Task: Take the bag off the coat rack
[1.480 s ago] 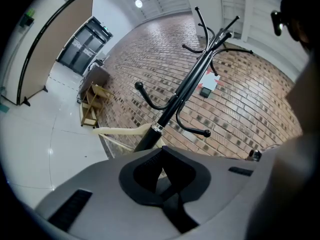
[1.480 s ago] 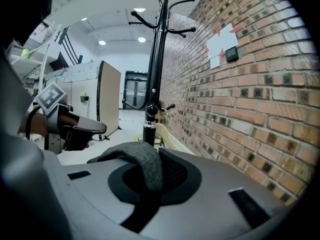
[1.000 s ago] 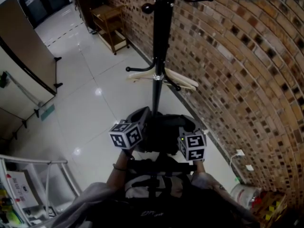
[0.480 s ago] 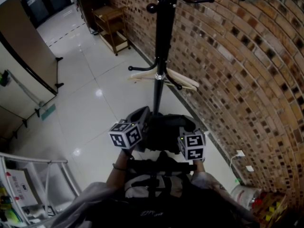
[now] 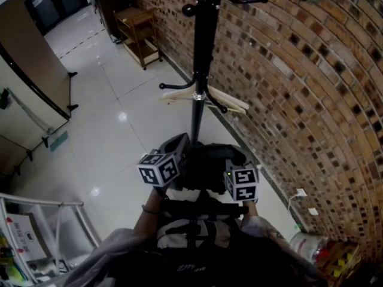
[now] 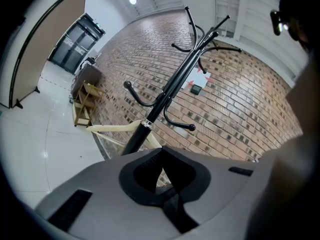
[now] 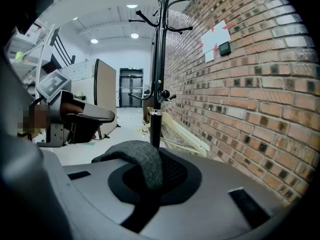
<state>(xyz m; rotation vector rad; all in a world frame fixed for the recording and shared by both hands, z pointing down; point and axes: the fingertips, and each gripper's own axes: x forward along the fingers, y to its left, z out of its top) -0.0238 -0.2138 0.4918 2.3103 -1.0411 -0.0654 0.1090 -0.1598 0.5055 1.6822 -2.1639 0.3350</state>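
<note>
A black coat rack pole stands by the brick wall, and its hooks are bare. The dark bag, with grey and black straps, sits low in the head view between both grippers and against the person's chest, clear of the rack. My right gripper is shut on a grey felt-like strap of the bag, which drapes leftward over the jaw. My left gripper points up at the rack pole with its jaws together and nothing seen between them.
Pale wooden hangers lie against the rack's lower part. A wooden shelf cart stands farther along the brick wall. A brown partition is at left, a wire rack at lower left, and a wall socket with a cable at right.
</note>
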